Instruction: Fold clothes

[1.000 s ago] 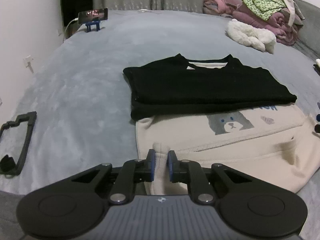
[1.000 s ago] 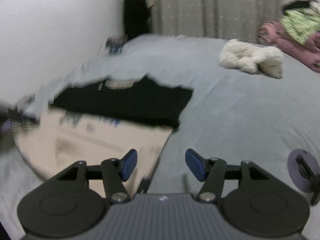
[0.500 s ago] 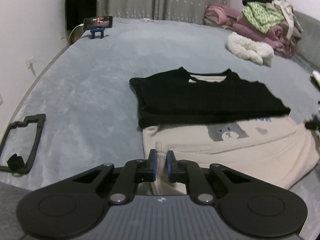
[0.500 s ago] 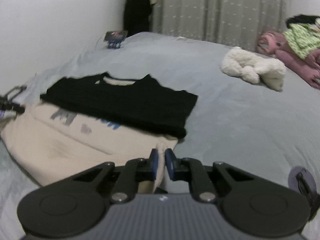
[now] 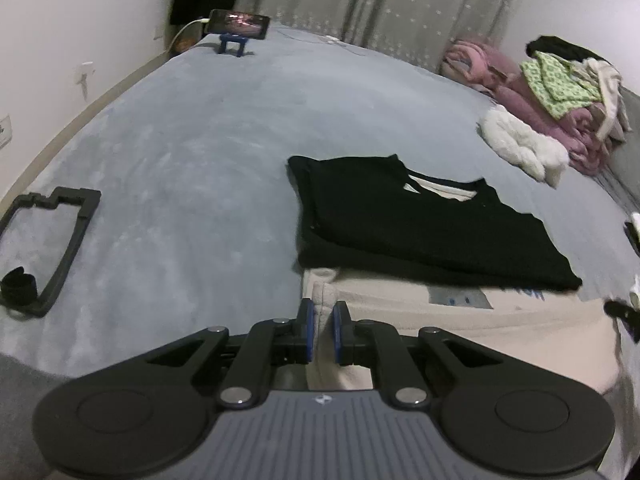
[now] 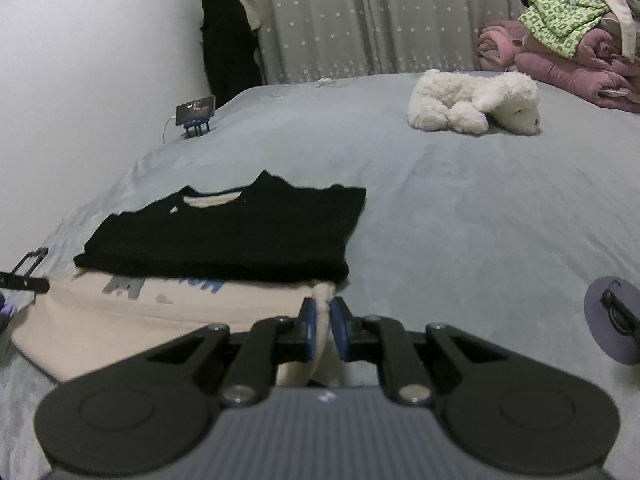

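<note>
Both the left gripper [image 5: 322, 326] and right gripper [image 6: 323, 326] pinch the cream printed sweatshirt's [image 5: 460, 320] near hem corners; open grey bedspread [image 5: 200, 152] lies at twelve o'clock.

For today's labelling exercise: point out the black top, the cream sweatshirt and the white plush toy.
black top [image 5: 420, 224], left wrist view, middle of its folded front
cream sweatshirt [image 6: 132, 320], right wrist view, bare lower body panel
white plush toy [image 6: 472, 102], right wrist view, its back

A cream sweatshirt [image 5: 472, 322] with a grey and blue print lies under a black top [image 5: 412, 224] on the grey-blue bedspread [image 5: 224, 152]; behind, a white plush lamb [image 6: 474, 102], pink quilt [image 6: 576, 72], green patterned garment [image 6: 564, 14], and grey star-dotted curtain [image 6: 360, 20]
</note>
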Tool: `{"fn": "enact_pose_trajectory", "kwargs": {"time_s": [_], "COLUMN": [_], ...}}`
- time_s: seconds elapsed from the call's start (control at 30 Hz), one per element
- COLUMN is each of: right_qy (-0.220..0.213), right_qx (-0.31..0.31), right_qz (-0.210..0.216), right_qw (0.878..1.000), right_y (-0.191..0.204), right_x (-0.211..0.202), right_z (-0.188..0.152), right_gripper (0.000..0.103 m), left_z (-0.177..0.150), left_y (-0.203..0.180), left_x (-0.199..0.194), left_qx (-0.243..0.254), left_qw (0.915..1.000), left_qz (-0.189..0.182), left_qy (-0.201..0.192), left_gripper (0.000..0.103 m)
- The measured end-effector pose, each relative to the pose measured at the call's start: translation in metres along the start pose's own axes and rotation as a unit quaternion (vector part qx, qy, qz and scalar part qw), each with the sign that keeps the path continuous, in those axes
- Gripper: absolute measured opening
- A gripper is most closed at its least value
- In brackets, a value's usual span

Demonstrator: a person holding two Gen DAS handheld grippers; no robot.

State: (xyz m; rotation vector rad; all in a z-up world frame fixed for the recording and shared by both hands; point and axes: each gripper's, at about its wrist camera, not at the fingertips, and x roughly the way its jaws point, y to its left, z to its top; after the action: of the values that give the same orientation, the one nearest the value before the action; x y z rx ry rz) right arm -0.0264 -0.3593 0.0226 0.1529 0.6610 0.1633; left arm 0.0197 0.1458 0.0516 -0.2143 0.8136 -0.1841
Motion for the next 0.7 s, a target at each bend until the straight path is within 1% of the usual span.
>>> {"fn": "enact_pose_trajectory", "kwargs": {"time_s": [0.07, 0.23, 0.37, 0.47, 0.6, 0.7], "right_qy": [0.003, 0.025, 0.026, 0.031, 0.014, 0.007], "right_qx": [0.002, -0.003, -0.005, -0.009, -0.010, -0.007], "right_qz": [-0.007, -0.035, -0.042, -0.047, -0.045, -0.046], "right_qw": [1.000, 0.999, 0.999, 0.998, 0.999, 0.999], "right_y": [0.001, 0.005, 0.008, 0.010, 0.012, 0.013], "right_x": [0.005, 0.024, 0.030, 0.035, 0.033, 0.033], "right_z": [0.001, -0.001, -0.002, -0.003, -0.001, 0.000], "right_gripper": [0.010, 0.011, 0.011, 0.011, 0.011, 0.011], "left_z": [0.003, 0.004, 0.002, 0.002, 0.006, 0.007], "left_y": [0.000, -0.002, -0.009, -0.011, -0.012, -0.009], "left_x": [0.008, 0.021, 0.030, 0.029, 0.022, 0.027], "left_qx": [-0.001, -0.003, 0.018, 0.023, 0.023, 0.015], "left_qw": [0.9999, 0.9997, 0.9989, 0.9986, 0.9985, 0.9985], "left_qz": [0.011, 0.025, 0.043, 0.047, 0.043, 0.050], "left_qy": [-0.002, 0.003, 0.006, -0.001, -0.024, -0.019], "left_gripper": [0.009, 0.009, 0.009, 0.009, 0.009, 0.009]}}
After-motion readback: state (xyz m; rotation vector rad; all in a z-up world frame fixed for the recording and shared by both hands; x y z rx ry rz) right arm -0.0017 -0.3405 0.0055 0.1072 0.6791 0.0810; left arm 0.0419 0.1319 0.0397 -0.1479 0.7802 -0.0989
